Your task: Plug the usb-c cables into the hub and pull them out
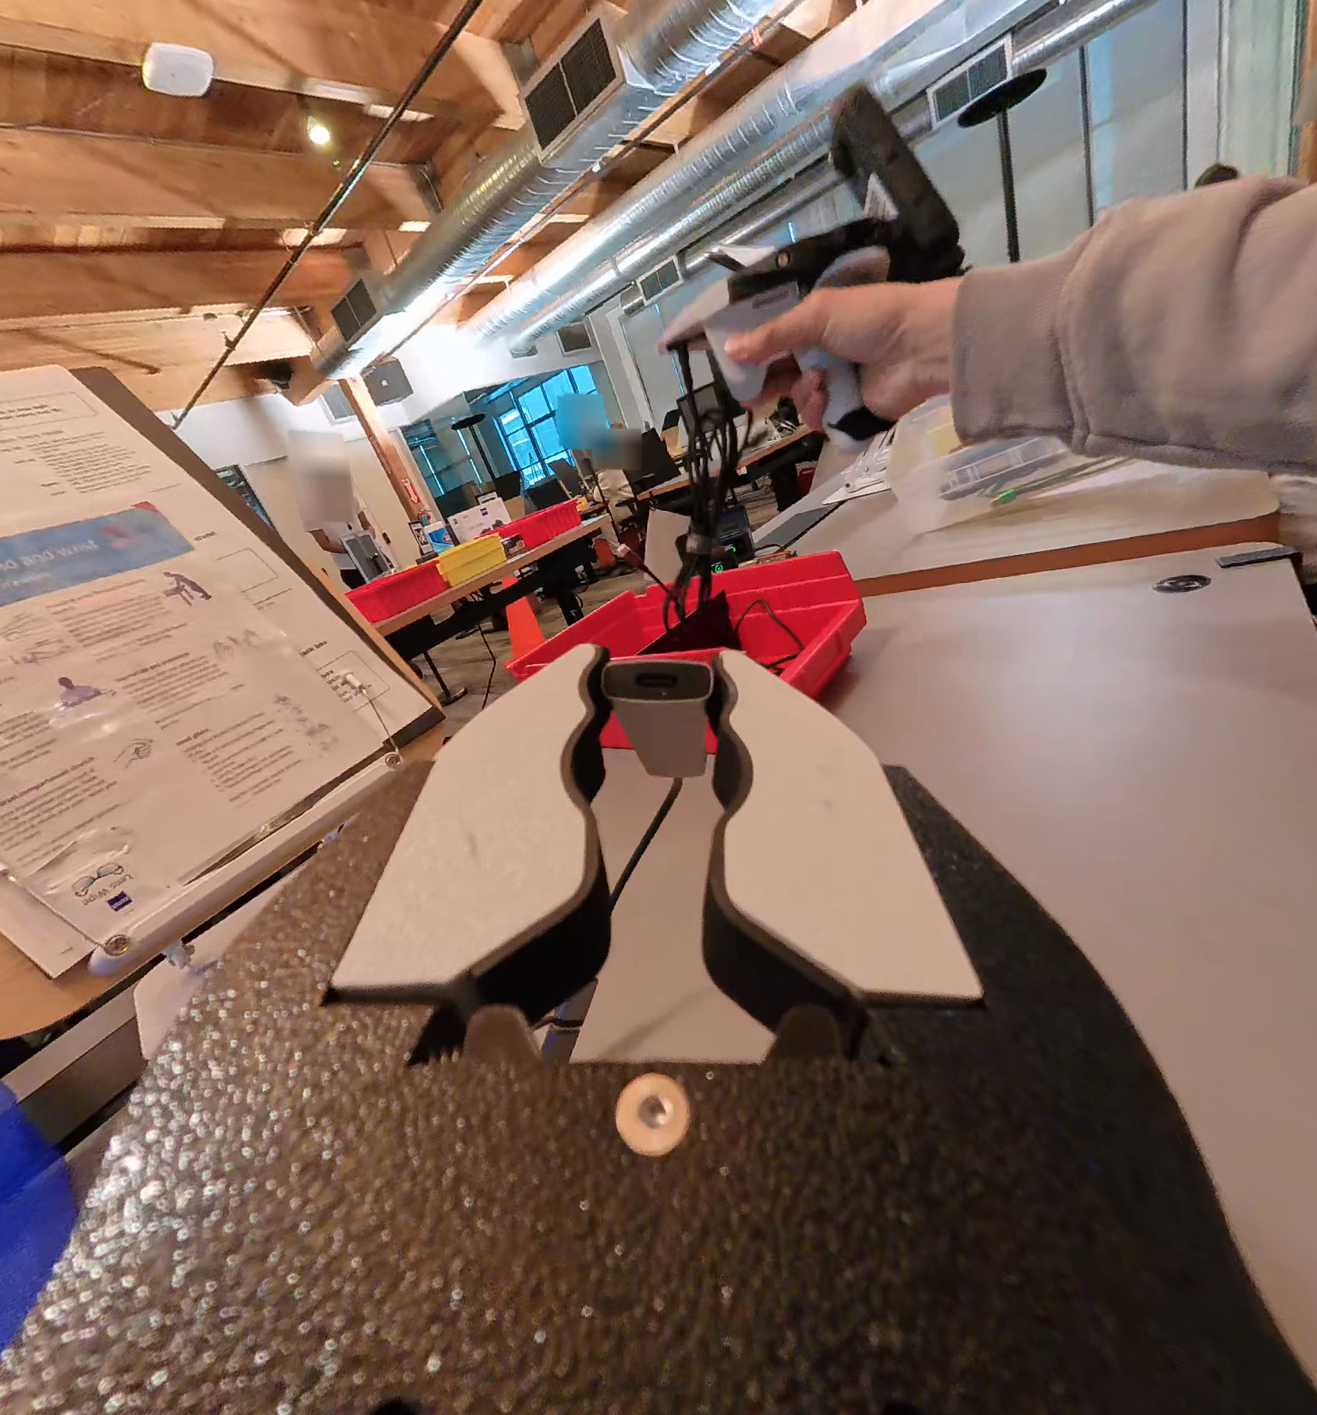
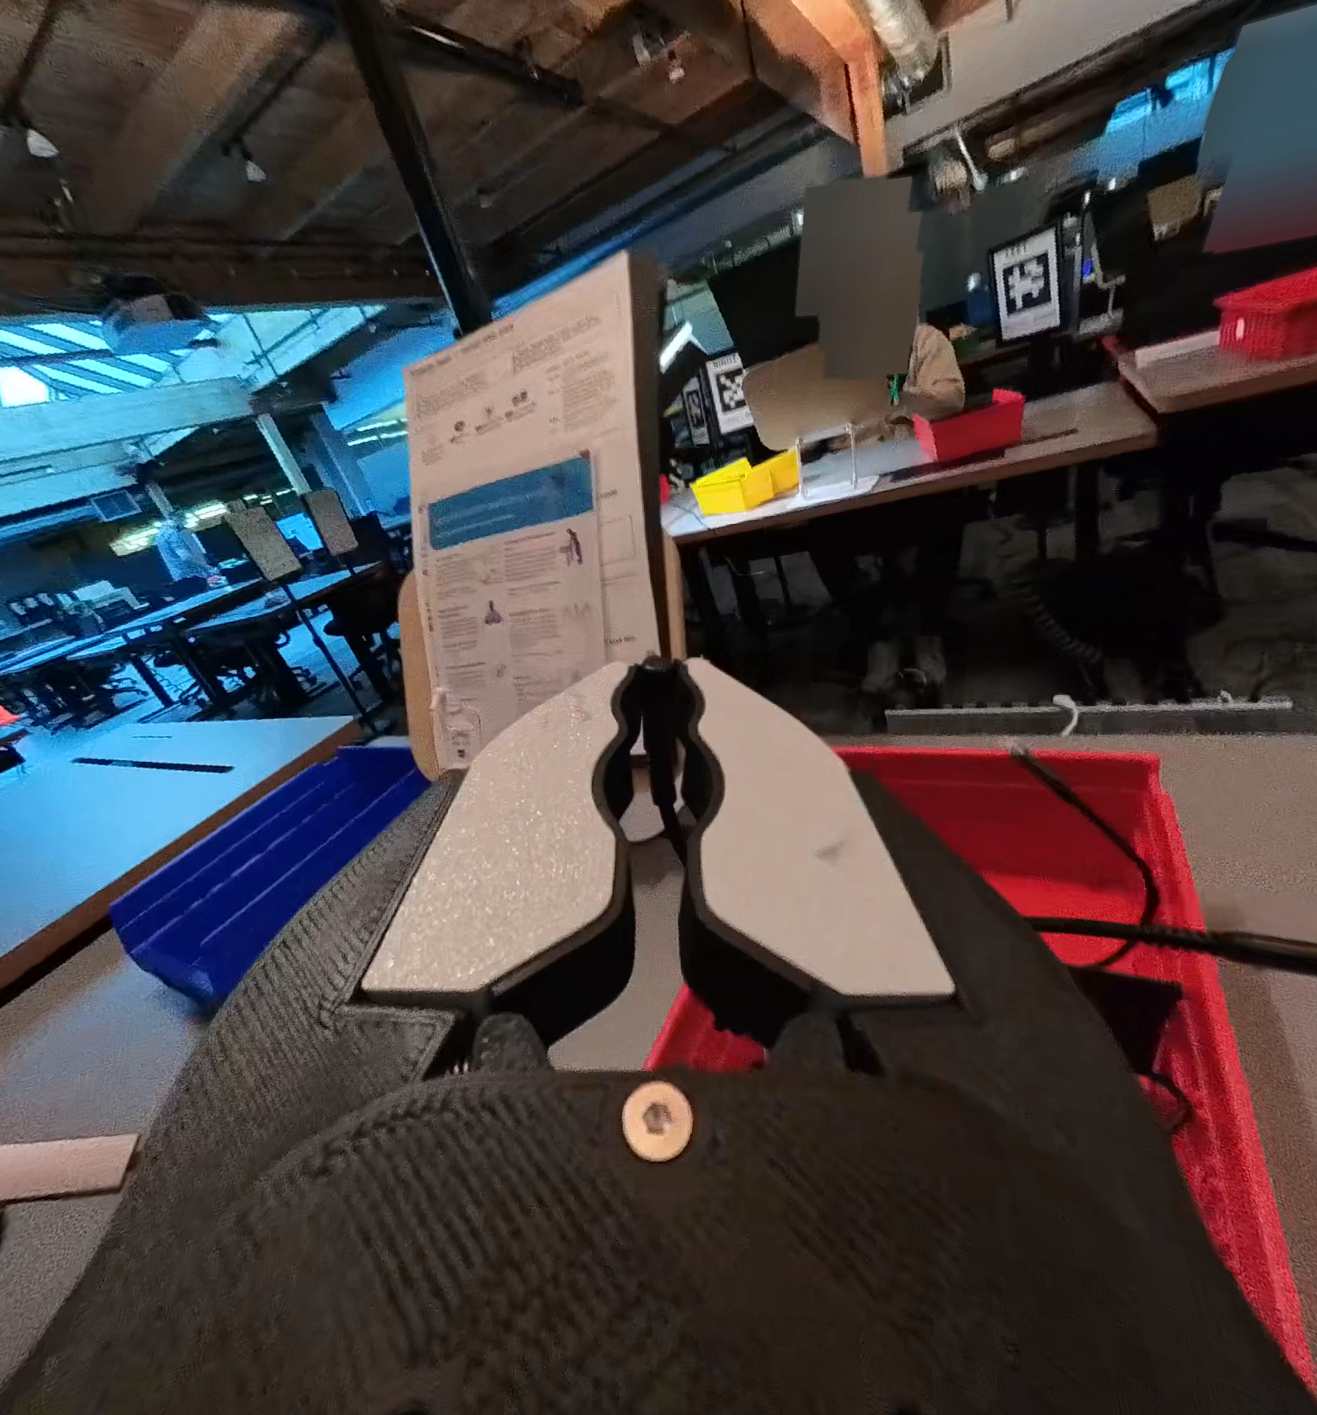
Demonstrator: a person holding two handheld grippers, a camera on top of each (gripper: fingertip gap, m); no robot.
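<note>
My left gripper (image 1: 656, 678) is shut on a grey USB-C hub (image 1: 659, 716), its port end facing away, its black lead trailing back between the fingers. My right gripper (image 2: 655, 670) is shut on the black plug of a USB-C cable (image 2: 656, 727), held above the table. In the left wrist view the right gripper (image 1: 678, 341) shows up high in a hand, with a bundle of black cables (image 1: 705, 490) hanging from it down into a red bin (image 1: 808, 612). Another black cable (image 2: 1191, 942) lies across the red bin (image 2: 1022, 812) in the right wrist view.
A clipboard stand with printed sheets (image 1: 127, 651) stands at the left of the table; it also shows in the right wrist view (image 2: 525, 528). A blue bin (image 2: 257, 865) lies beside it. A clear bag of items (image 1: 1022, 467) lies on the far desk. There is about 35 cm between the tips of the two grippers.
</note>
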